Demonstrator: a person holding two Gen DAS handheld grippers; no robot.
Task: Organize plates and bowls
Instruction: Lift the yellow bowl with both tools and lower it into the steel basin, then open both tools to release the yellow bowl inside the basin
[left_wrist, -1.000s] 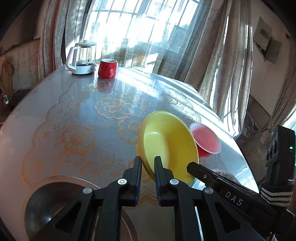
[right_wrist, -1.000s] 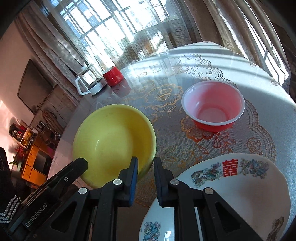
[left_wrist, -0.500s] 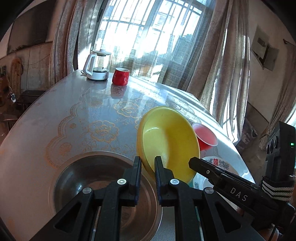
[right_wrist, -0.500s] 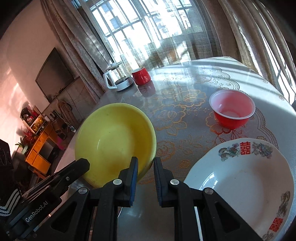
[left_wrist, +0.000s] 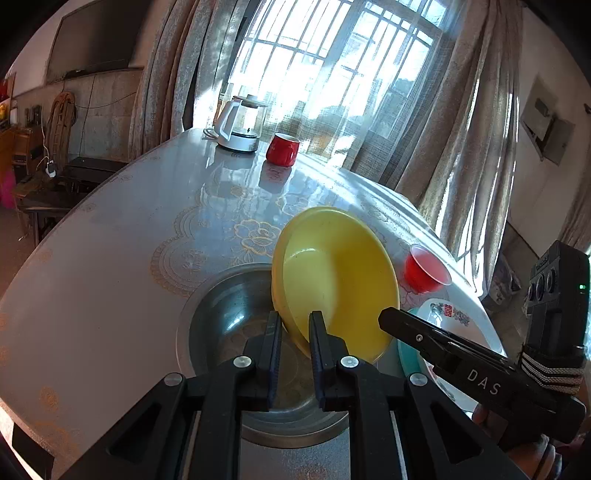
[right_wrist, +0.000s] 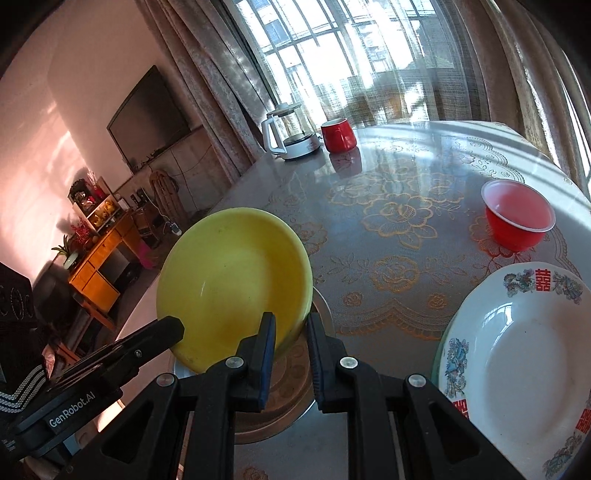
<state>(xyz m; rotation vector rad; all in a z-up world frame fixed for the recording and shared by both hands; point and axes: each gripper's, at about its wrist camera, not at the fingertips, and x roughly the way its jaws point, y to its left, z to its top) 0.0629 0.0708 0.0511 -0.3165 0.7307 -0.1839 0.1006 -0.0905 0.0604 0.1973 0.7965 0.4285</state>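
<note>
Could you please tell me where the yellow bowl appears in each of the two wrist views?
Left wrist view: the yellow bowl sits just right of centre, tilted, above the steel basin.
Right wrist view: it lies left of centre, lower half.
Shared landmark: the red mug beside the kettle.

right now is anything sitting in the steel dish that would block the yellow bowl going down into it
Nothing visible does. Both the left gripper and the right gripper are shut on the yellow bowl's rim, holding it tilted over the steel dish. The part of the dish that shows is bare; the bowl and the grippers hide the rest.
</note>
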